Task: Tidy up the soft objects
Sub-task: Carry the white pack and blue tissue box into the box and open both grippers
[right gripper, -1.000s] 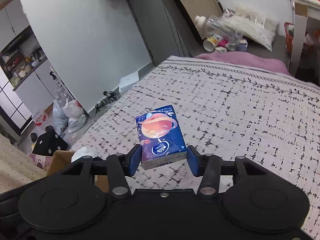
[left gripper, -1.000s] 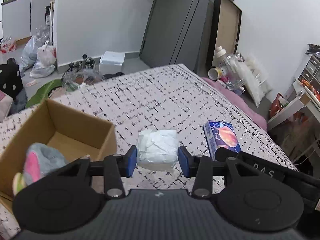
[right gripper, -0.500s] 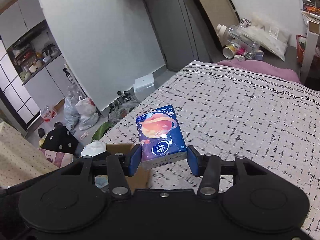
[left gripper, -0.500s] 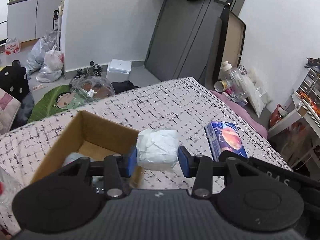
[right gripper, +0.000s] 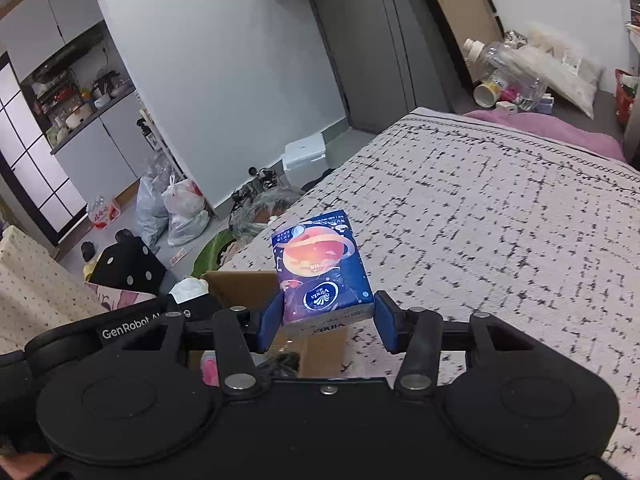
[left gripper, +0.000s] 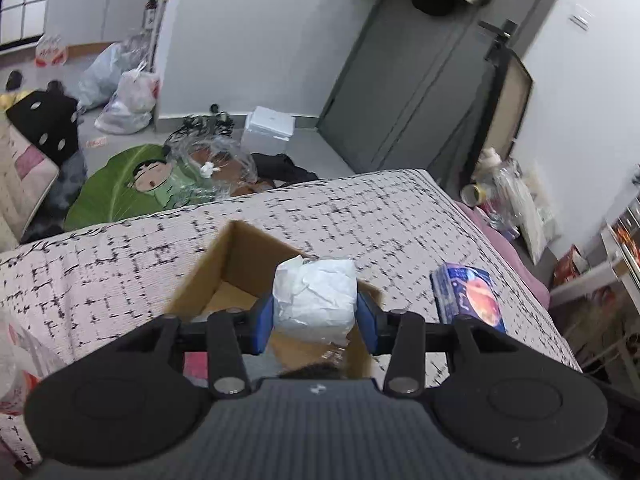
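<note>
My left gripper (left gripper: 315, 322) is shut on a white crumpled tissue pack (left gripper: 314, 295) and holds it above the open cardboard box (left gripper: 236, 268) on the bed. My right gripper (right gripper: 327, 320) is shut on a blue tissue pack with a planet print (right gripper: 320, 270), held over the box's right edge (right gripper: 244, 286). That blue pack also shows in the left wrist view (left gripper: 466, 296). A pink soft thing (right gripper: 209, 368) lies inside the box, mostly hidden.
The bed has a pink cover with black dashes (left gripper: 360, 216). Its far edge drops to a floor with bags (left gripper: 128, 100), a green leaf cushion (left gripper: 120, 188) and a white box (left gripper: 268, 130). Bottles and clutter (right gripper: 512, 76) stand beyond the bed's right corner.
Both grippers have moved left over the cardboard box while keeping hold of their packs. The box now sits directly under the white pack.
</note>
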Demonstrator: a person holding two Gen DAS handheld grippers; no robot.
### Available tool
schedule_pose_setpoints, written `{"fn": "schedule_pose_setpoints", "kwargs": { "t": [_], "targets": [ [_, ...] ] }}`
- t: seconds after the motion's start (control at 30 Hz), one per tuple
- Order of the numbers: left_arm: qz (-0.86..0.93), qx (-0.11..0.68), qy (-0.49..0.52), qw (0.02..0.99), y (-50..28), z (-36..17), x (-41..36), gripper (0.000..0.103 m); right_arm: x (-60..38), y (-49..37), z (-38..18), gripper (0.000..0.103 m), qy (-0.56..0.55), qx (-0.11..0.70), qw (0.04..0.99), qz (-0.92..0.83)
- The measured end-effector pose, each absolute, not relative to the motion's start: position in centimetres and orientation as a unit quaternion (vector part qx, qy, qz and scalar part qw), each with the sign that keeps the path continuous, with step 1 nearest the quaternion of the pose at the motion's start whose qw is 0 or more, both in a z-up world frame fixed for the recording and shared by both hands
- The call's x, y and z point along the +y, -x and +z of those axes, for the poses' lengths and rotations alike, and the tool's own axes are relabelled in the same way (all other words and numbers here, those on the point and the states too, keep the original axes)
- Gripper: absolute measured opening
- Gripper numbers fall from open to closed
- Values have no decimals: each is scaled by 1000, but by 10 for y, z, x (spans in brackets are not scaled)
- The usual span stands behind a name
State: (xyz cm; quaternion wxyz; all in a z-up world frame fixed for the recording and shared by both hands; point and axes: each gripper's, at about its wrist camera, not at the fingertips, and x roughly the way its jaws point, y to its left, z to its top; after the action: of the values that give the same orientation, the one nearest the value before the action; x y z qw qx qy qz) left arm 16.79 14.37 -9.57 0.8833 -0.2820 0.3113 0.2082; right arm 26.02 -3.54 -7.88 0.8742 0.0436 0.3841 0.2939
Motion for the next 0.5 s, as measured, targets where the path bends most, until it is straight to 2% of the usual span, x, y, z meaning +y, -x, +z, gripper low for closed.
{"fn": "schedule_pose_setpoints", "kwargs": {
  "t": [0.27,0.5],
  "targets": [
    [232,310,322,864,-160,-110,175,43,-11,-259,-88,48,-43,397,865,302],
    [240,308,341,855,-163,-115,183,48,2,-261,-96,50,-48,417,852,312]
  ]
}}
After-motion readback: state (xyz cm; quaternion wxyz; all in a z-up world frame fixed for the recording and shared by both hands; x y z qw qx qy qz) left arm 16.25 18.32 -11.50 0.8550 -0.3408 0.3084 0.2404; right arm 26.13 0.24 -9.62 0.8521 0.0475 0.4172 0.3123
